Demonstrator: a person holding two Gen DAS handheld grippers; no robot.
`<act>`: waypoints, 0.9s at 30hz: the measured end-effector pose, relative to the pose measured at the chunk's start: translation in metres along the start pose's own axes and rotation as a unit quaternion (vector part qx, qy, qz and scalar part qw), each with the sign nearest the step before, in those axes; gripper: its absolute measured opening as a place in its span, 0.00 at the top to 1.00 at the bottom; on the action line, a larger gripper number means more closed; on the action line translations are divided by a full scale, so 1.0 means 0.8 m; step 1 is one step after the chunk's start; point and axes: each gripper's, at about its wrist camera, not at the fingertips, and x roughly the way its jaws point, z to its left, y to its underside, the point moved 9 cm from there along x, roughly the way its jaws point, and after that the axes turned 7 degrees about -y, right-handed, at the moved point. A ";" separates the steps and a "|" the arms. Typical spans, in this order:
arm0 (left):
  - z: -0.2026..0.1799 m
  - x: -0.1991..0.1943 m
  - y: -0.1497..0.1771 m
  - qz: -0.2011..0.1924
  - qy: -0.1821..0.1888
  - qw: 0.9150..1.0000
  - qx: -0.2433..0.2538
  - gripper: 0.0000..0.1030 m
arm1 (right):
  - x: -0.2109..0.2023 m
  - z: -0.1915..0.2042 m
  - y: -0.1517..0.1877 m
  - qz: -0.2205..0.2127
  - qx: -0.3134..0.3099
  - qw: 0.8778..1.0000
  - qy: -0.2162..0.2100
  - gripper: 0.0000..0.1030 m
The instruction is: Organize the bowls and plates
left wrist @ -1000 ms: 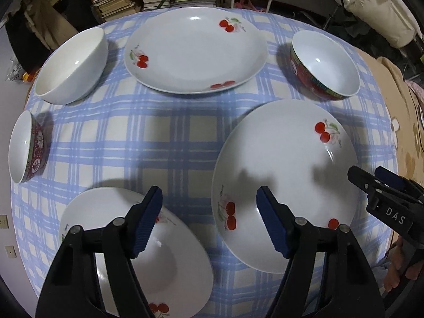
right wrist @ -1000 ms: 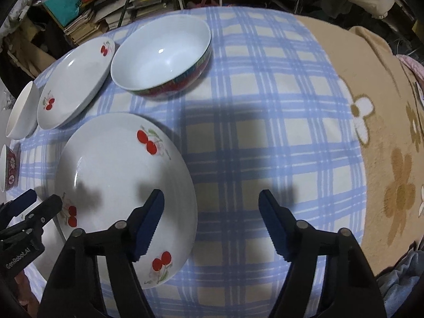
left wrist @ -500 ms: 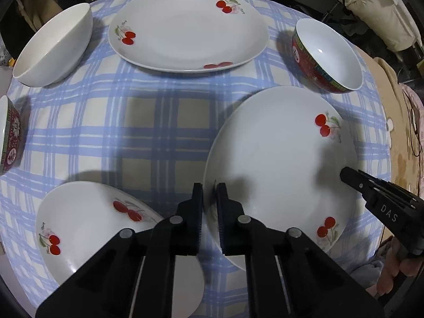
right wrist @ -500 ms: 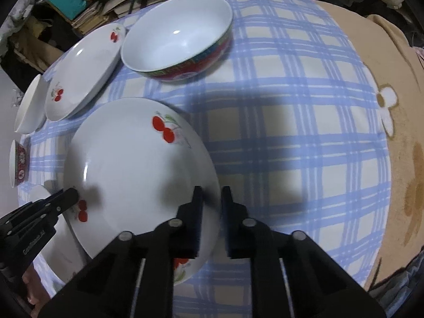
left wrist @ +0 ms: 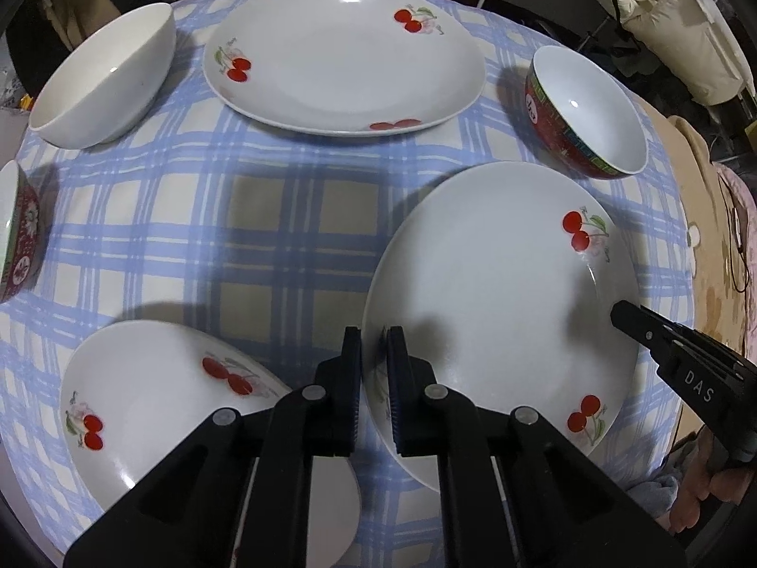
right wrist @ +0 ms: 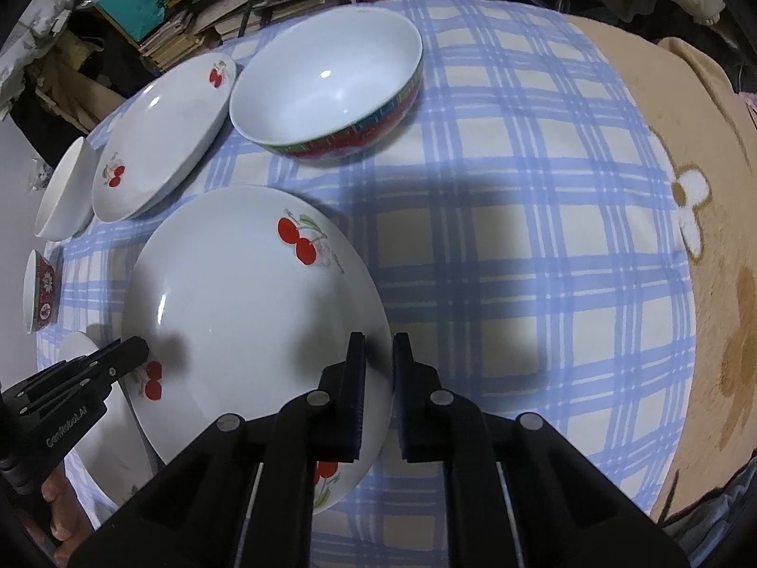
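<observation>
Both hand-held grippers, left [left wrist: 374, 355] and right [right wrist: 378, 359], are clamped on the cherry plate [left wrist: 497, 284] at nine and three o'clock; the lift should be level and together.

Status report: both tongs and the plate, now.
Left tongs and right tongs both clamped on opposite rims of the large white cherry-print plate. Red-banded bowl sits close beyond it.

Cluttered home, checked tablecloth [left wrist: 293, 217], stacked books [right wrist: 198, 33], floral blanket [right wrist: 700, 217]
</observation>
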 end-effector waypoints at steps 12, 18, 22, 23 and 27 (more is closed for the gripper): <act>0.015 -0.050 0.004 -0.018 0.015 1.000 -0.020 0.90 | -0.039 0.018 -0.015 -0.050 -0.026 0.998 -0.032 0.91; 0.035 -0.072 0.015 -0.027 0.014 0.999 -0.033 0.90 | -0.044 0.044 -0.011 -0.057 -0.036 0.995 -0.074 0.91; 0.052 -0.092 0.026 -0.037 0.006 0.999 -0.038 0.90 | -0.056 0.066 -0.010 -0.074 -0.044 0.991 -0.099 0.91; 0.057 -0.097 0.029 -0.040 0.002 0.998 -0.042 0.90 | -0.058 0.071 -0.009 -0.078 -0.047 0.991 -0.103 0.91; 0.076 -0.112 0.038 -0.051 -0.006 0.997 -0.052 0.90 | -0.060 0.096 -0.005 -0.078 -0.067 0.987 -0.120 0.91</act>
